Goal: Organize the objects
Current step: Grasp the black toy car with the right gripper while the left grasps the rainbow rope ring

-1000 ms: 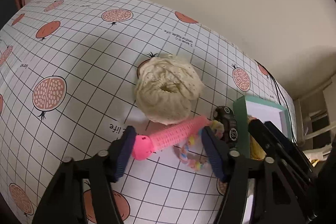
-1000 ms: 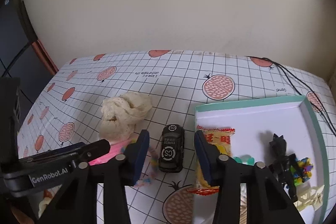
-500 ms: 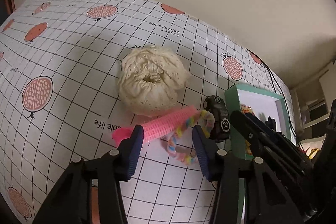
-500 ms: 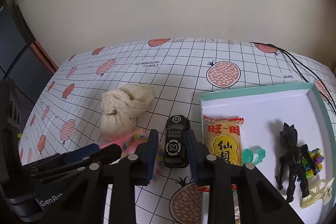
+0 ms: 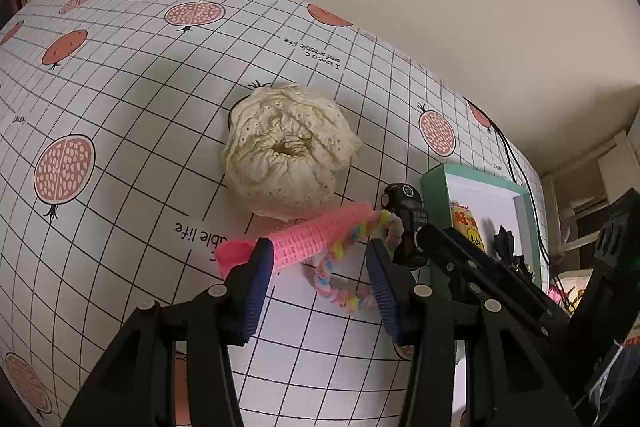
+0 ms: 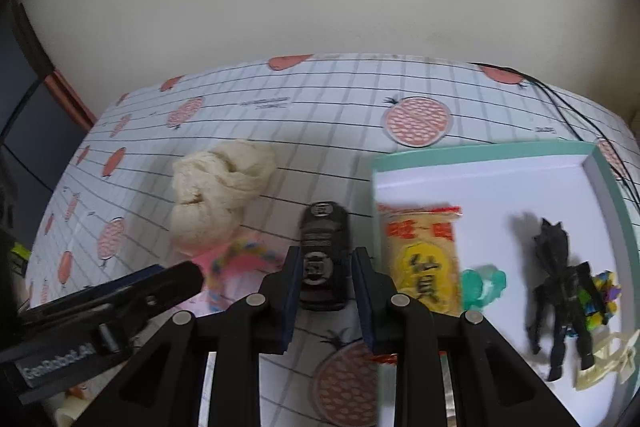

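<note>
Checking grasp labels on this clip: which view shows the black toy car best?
The right wrist view: the black toy car lies lengthwise between the right tool fingers, roof and markings visible despite slight blur. The left wrist view shows the car only partly, behind the colourful loop and the right tool's arm.

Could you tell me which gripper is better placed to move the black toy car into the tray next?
Right. The right gripper already straddles the black toy car, beside the teal tray. The left gripper is over the pink roller.
</note>
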A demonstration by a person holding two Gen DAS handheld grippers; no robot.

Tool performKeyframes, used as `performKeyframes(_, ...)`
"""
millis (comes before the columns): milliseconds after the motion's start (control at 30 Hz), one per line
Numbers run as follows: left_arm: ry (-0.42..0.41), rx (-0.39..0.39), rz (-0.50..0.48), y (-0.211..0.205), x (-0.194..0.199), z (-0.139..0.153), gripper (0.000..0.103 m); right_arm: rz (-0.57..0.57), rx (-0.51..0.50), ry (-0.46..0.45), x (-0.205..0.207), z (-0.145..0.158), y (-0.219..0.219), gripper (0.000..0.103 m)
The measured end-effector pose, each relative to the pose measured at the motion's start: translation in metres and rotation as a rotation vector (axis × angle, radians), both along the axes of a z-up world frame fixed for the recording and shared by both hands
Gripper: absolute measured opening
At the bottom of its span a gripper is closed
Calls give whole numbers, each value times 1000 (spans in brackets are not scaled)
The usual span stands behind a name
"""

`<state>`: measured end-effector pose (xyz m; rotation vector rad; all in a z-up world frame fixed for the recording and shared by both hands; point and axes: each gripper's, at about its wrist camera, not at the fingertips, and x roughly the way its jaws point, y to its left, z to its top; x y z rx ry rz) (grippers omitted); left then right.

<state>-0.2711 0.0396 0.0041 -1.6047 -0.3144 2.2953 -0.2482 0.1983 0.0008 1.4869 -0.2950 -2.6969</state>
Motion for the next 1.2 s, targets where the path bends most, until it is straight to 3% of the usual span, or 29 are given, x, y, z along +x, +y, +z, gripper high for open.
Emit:
performKeyframes(233,2,-19,-34,6,0,9,48,-20,2,-4,0,-1,8,24)
performKeyframes(400,-14,-38,-57,14,2,-1,48,-47,-13,-8,0,-2,16,24)
performKeyframes(500,-24,-52,-67,21,3,-7,48,-39,-76,5,0,-1,19,26)
performKeyframes(667,-20,-69,-56,24,3,-10,44,-27,-94,22,-1,3,14,27)
performKeyframes(1200,-57,-182,-56,19,3,-26,39,8,-58,-12,-6,-10,-3,29)
